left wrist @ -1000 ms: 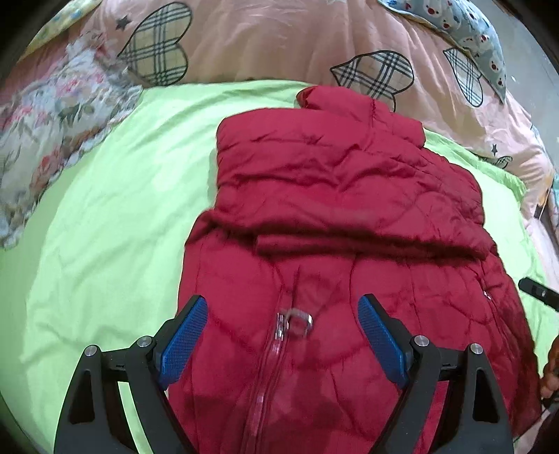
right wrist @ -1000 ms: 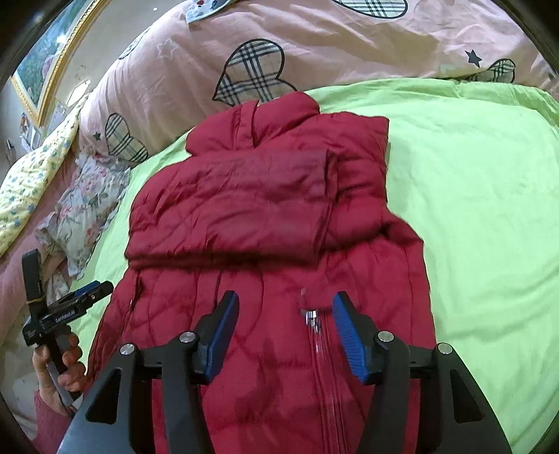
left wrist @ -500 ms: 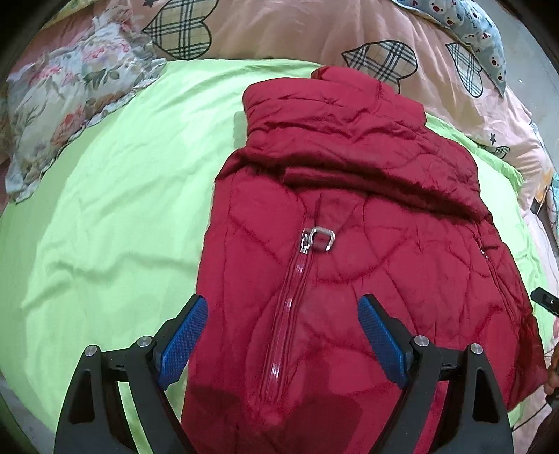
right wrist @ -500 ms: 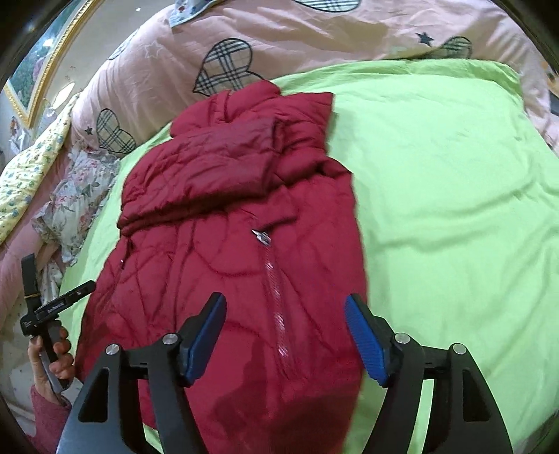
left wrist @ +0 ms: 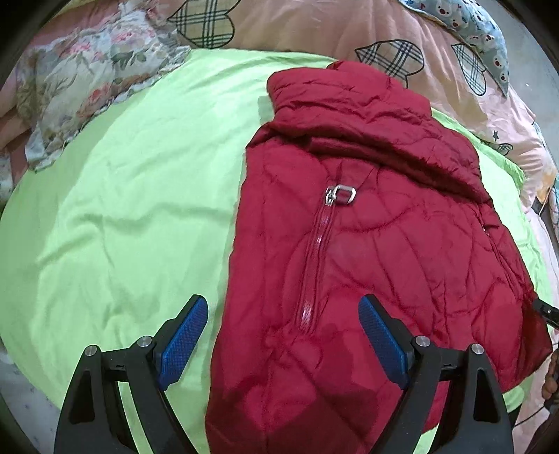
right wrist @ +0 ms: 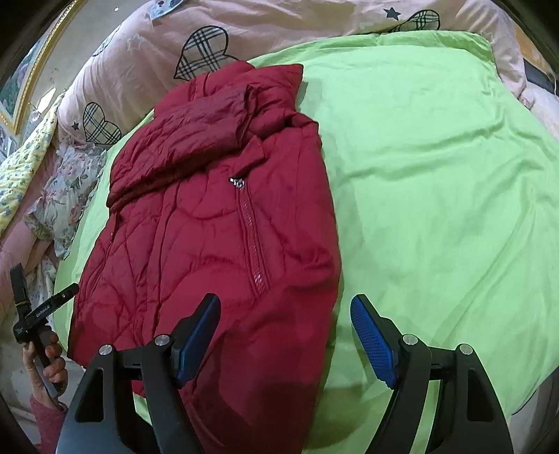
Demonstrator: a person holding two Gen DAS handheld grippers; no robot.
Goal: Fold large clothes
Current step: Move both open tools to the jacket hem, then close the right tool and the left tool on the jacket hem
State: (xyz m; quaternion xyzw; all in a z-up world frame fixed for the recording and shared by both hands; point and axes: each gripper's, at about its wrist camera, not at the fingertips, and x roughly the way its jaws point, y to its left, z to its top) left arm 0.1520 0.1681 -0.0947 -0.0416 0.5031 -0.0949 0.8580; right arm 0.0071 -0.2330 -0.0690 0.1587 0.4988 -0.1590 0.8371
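Left wrist view: the left gripper [left wrist: 283,335], black-framed with blue ribbed pads, was spread wide and gripped nothing. Its left pad hung over the lime-green bedsheet [left wrist: 115,216] and its right pad over the red quilted puffer jacket [left wrist: 367,244]. The jacket lay flat on the sheet, collar toward the pink duvet with plaid hearts [left wrist: 314,31], sleeves folded across the chest above the silver zipper pull [left wrist: 340,193]. Compared with a second earlier, the view had drawn back toward the hem, so the jacket's left edge now sat between the pads. The hem itself ran out of frame at the bottom. At the right edge, only a black sliver and part of a hand showed.

Right wrist view: the right gripper [right wrist: 284,335] had just been opening wider and stood spread, with nothing pinched. It straddled the jacket's right edge close to the hem, having backed away from the zipper region. I judged both hands were lining up on the lower corners for a hem-to-collar fold. The hem was again cut off. The person's left hand [right wrist: 47,356] showed at the far left, its gripper only partly visible.
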